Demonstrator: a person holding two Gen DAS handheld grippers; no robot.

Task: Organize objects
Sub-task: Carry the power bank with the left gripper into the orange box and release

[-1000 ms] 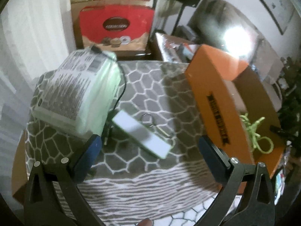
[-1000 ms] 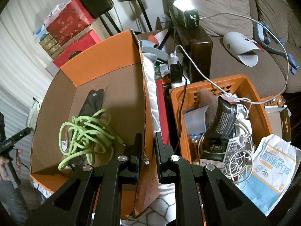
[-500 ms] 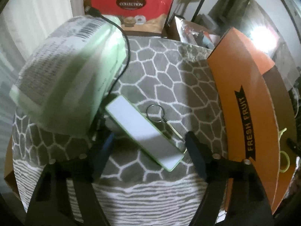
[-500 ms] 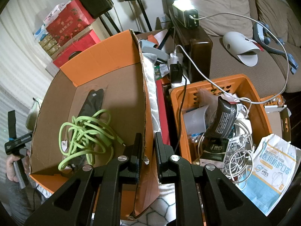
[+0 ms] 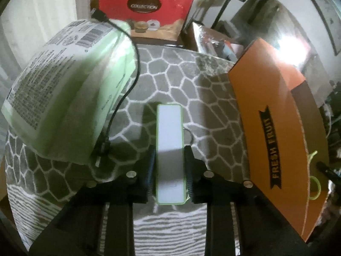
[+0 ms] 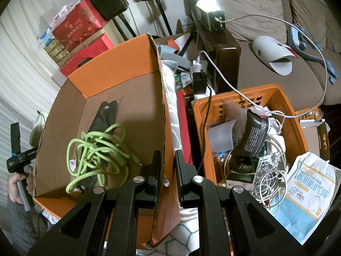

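Left gripper clamped on white power bank above grey patterned cloth, left of orange cardboard box. Right gripper pinching box wall.

A grey honeycomb-patterned cloth carries a green packet, black cable and orange box

The power bank I hold looks like smooth, slightly glossy plastic. Under it the rug is matt, fuzzy cloth. Left of the power bank, the green pack has shiny plastic wrap. To its right, my orange box is matt cardboard, raw brown inside, holding a braided green cable.
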